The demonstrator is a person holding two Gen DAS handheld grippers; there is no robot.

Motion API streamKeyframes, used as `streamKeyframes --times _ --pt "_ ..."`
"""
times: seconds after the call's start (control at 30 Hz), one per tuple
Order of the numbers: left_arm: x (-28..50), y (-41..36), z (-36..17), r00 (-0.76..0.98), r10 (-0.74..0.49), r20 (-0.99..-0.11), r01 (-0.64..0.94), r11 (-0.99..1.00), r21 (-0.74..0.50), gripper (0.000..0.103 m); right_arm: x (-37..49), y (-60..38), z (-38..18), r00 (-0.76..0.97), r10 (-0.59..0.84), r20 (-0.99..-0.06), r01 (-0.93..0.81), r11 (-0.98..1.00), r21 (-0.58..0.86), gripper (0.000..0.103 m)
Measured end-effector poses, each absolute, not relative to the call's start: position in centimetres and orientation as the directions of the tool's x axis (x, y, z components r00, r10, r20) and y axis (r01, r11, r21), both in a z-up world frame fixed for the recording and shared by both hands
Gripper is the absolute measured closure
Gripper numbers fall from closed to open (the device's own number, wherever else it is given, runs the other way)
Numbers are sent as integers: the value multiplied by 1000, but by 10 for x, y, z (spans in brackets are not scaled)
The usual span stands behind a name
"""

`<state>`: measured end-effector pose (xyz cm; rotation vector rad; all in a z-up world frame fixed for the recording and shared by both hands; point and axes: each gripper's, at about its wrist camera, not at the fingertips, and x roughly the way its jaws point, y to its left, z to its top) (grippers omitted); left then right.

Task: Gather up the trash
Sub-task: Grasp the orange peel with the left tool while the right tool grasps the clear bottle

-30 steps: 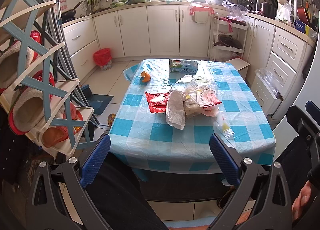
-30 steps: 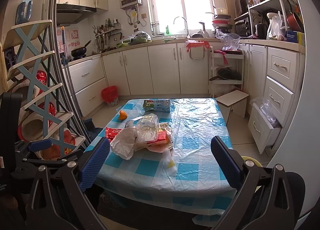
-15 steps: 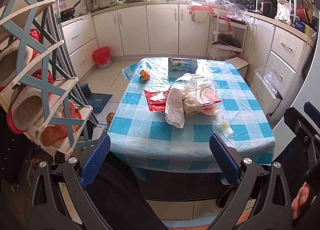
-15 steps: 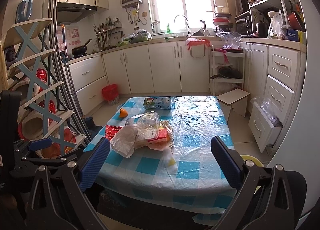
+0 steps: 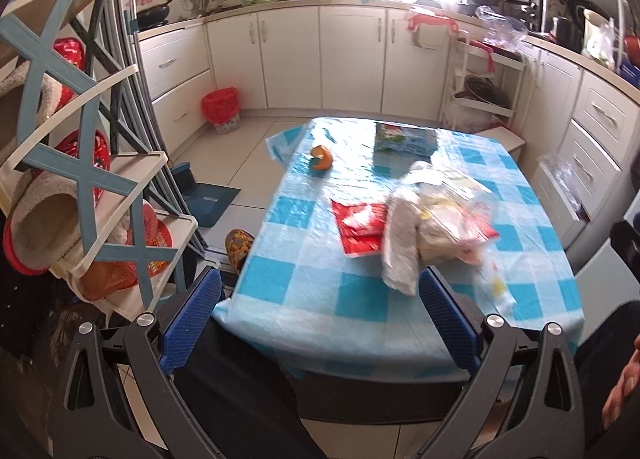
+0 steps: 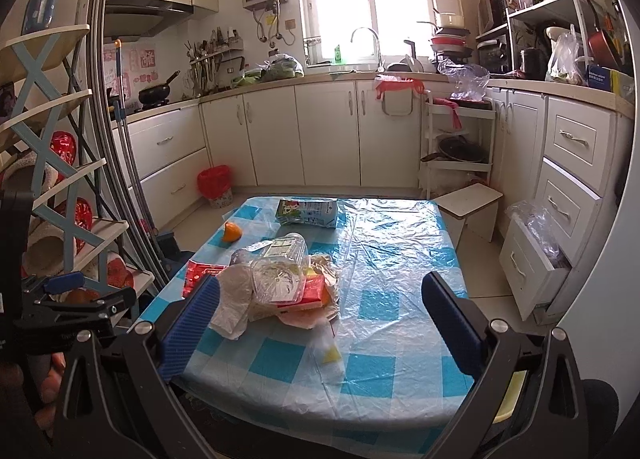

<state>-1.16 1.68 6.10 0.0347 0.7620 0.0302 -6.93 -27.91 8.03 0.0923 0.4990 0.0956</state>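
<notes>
Blue-checked table (image 6: 400, 339) is carrying all the trash. Crumpled pile (image 6: 276, 287) is sitting left of table centre: clear bottle (image 6: 280, 271) lying on top, white bag (image 5: 400, 243) draping toward the near edge, red wrapper (image 5: 358, 225) just left of it, orange peel (image 5: 322, 157) and carton (image 6: 308, 212) toward the far end. Left gripper (image 5: 320, 311) and right gripper (image 6: 320, 323) are both hovering spread wide at the near edge, holding nothing. Suggest taking the bottle first, pinching its body; loose film beneath may be dragging along.
</notes>
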Motion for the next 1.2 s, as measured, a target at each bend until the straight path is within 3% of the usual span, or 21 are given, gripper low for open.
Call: streamKeyframes --times 0.37,0.67,0.77,0.83,0.93,1.17,1.2 --pt "137 31 24 675 34 -737 -17 999 31 9 -12 -288 52 858 122 -499 -74 991 115 6" --pt "273 4 -32 546 14 -838 28 999 35 39 15 -307 37 830 159 -534 -78 982 171 6" --pt "301 2 -52 500 25 -866 19 999 39 55 22 -305 37 819 192 -541 -102 976 192 6" --pt "310 2 -61 475 18 -880 25 999 34 85 27 -298 36 801 227 -554 -131 969 208 6" --pt "315 1 -66 471 -15 -882 62 998 16 96 37 -278 33 762 294 -577 -185 953 242 6" --pt "298 16 -50 486 -157 -860 111 987 -117 99 70 -229 16 714 242 -657 -209 969 131 6" --pt "290 20 -46 489 -178 -854 117 984 -138 99 74 -229 12 704 248 -665 -211 968 137 12"
